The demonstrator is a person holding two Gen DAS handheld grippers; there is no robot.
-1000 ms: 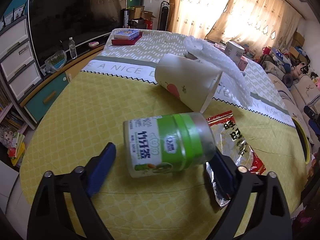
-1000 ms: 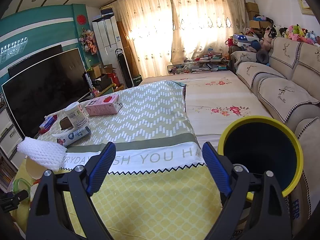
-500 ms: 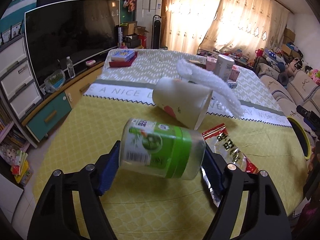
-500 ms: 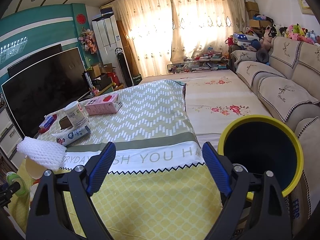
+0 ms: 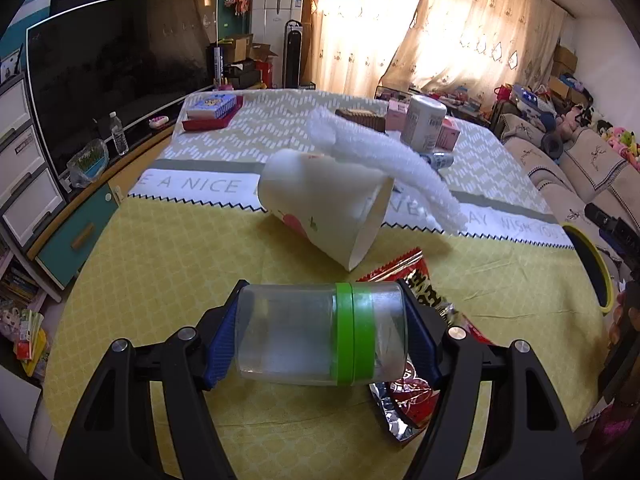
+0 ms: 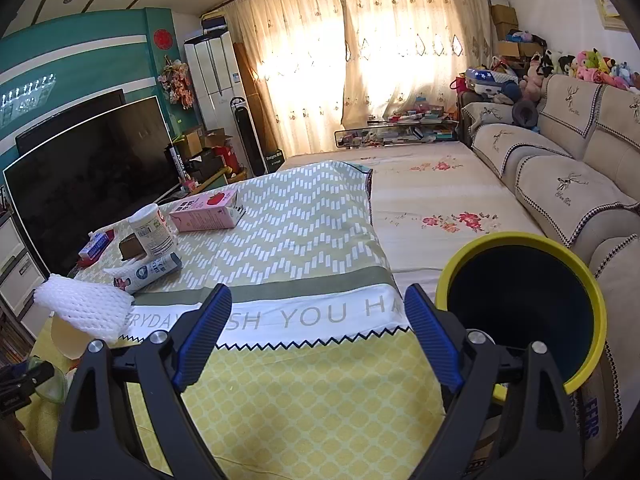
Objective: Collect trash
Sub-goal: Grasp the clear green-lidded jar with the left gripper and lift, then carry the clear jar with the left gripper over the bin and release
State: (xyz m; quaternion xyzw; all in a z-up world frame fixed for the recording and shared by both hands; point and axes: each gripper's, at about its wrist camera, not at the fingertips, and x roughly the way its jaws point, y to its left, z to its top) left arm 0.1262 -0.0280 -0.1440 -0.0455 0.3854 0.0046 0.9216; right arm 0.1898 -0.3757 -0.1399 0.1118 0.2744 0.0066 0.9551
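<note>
Gripping plastic jar point(image 5: 320, 334), left fingers point(image 5: 222, 340).

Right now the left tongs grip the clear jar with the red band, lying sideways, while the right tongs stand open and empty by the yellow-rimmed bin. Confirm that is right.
Not quite: the band is green, not red, as the left wrist view shows. The left tongs have just been closing and grip the clear jar lying sideways; the right tongs stand open and empty by the yellow-rimmed bin.
</note>
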